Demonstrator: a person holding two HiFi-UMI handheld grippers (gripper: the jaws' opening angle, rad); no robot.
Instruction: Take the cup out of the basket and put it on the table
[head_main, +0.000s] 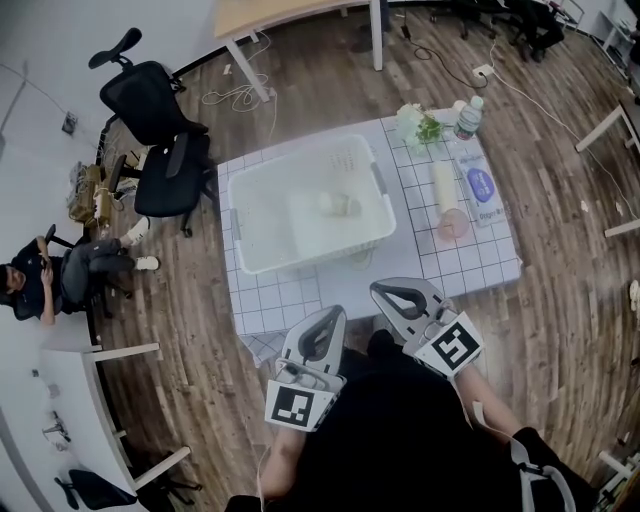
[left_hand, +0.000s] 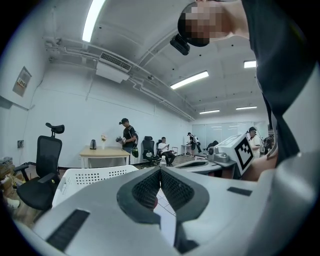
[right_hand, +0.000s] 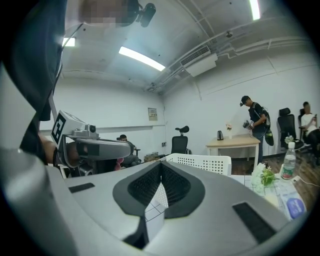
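Cup (head_main: 338, 205) apparently lies on its side in the basket (head_main: 300, 155) on the bench (head_main: 450, 270), ahead of the left hand-held gripper (head_main: 333, 311) and right hand-held gripper (head_main: 386, 291), both pressed together and empty; it looks light and thin-walled, so pinch its rim gently.

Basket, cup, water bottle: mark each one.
basket (head_main: 310, 260), head view, near rim
cup (head_main: 338, 205), head view, its side, inside the basket
water bottle (head_main: 467, 120), head view, its body

My right gripper (right_hand: 161, 165): jaws together, nothing between them. Past its tips I log a white perforated basket (right_hand: 202, 163). Left gripper (right_hand: 125, 148) at left. Water bottle (right_hand: 289, 162) and flowers (right_hand: 265, 176) at right. Wooden desk (right_hand: 235, 142) beyond.
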